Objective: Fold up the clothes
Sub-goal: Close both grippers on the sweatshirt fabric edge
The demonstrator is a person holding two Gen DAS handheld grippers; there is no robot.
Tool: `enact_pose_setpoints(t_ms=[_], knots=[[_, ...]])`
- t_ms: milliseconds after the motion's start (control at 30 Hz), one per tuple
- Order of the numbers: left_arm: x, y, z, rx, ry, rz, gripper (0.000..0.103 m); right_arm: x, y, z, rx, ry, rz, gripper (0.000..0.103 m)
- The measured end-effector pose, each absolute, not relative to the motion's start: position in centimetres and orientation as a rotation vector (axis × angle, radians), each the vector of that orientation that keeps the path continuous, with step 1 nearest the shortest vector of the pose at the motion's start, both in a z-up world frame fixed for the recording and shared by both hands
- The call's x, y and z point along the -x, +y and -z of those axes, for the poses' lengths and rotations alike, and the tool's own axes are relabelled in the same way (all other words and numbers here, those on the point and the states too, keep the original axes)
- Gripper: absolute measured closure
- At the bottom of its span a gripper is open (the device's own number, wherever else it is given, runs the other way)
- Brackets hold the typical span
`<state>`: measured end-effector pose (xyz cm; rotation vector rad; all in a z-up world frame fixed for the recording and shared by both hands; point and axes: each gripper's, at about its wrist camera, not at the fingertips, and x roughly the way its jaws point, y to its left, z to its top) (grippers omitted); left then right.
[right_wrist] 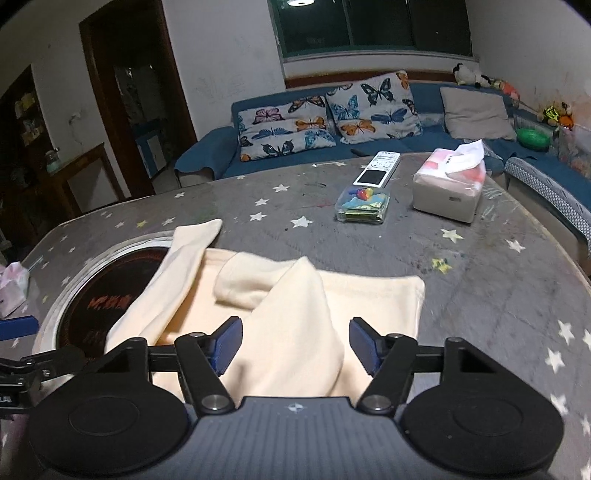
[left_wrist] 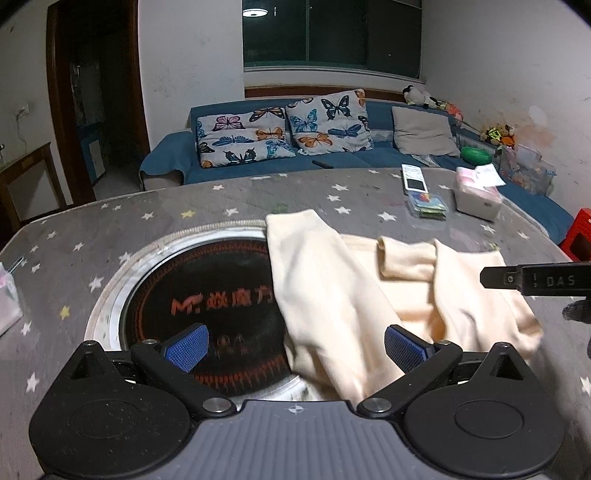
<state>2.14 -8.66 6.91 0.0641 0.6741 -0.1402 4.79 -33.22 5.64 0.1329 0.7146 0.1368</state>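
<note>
The cream garment (right_wrist: 280, 295) lies on the table (right_wrist: 480, 280), its near edge hidden under both tools. The left gripper (left_wrist: 295, 347) and right gripper (right_wrist: 295, 347) gape, pads clear of cloth. At nine o'clock the garment covers part of the hotplate (left_wrist: 207, 291).

Dim indoor night light, ceiling lamp (left_wrist: 255, 13) reflected in window, fisheye-bent edges, slight motion blur

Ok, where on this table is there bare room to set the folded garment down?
Free: the starred cloth right of the cream garment, in front of the tissue box. Crowded: the far side, with the remote, clear box and tissues.
</note>
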Motion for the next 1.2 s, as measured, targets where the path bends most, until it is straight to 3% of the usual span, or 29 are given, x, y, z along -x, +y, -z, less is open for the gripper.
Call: enact_pose_setpoints(t_ms=[300,667,833,1000,1100,1200], knots=[[-7.7,-10.3,-6.7,-0.076,0.669,0.153,0.006,-10.4,-33.1,-3.8,-0.126,0.754,-0.124,0.043],[-14.9,-13.0,-4.6,-0.090,0.698,0.175,0.013,-12.8,-33.2,-2.0,-0.135,0.788,-0.163,0.063],[-16.4,-13.5,-3.2,-0.107,0.737,0.179,0.030,-12.7,-33.5,-2.1,-0.145,0.783,-0.183,0.080],[-16.8,-12.7,-2.1,-0.084,0.788,0.180,0.069,-12.2,-33.7,-2.3,-0.149,0.760,-0.181,0.093],[-16.5,-12.3,-2.1,-0.080,0.779,0.182,0.077,-12.0,-33.7,-2.5,-0.149,0.751,-0.182,0.094],[-16.4,-12.2,-2.3,-0.079,0.775,0.183,0.077,-12.2,-33.7,-2.3,-0.155,0.759,-0.187,0.090]])
